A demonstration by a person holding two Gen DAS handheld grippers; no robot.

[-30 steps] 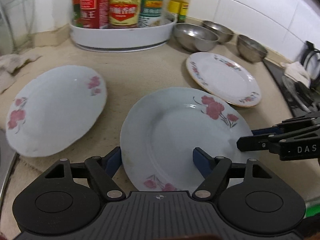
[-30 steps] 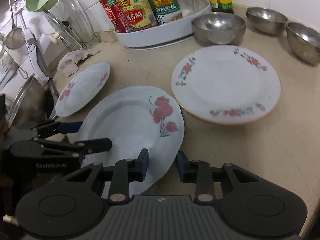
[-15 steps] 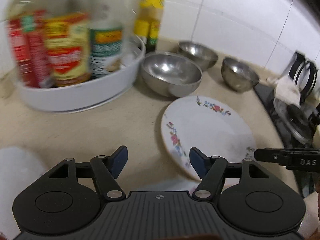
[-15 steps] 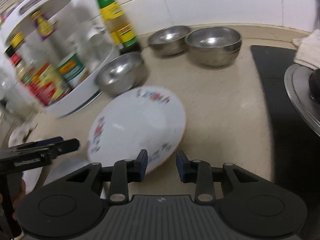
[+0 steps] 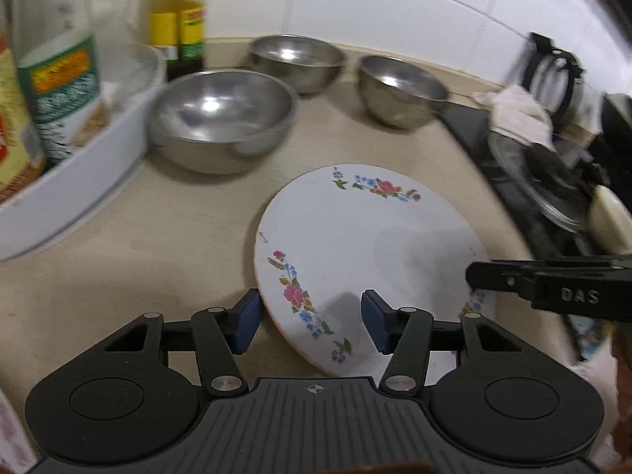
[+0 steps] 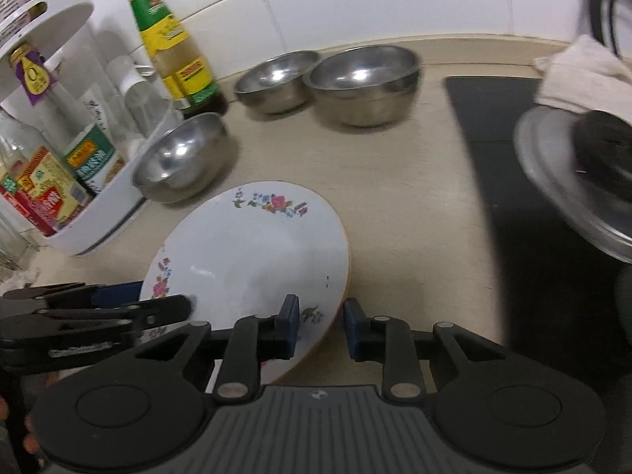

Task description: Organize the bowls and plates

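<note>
A white plate with small coloured flowers lies on the beige counter; it also shows in the right wrist view. My left gripper is open, its jaws straddling the plate's near left rim. My right gripper is open, its jaws either side of the plate's right rim. Three steel bowls stand behind: a large one, a back one and a right one. The right gripper's finger shows in the left wrist view over the plate's right edge.
A white turntable rack with sauce bottles stands at the left. A green-capped bottle stands by the wall. A black hob with a glass lid and a cloth lies at the right.
Both grippers have left the pink-flowered plates and swung right to the small-flowered plate. They have closed in until their open jaws straddle its opposite rims.
</note>
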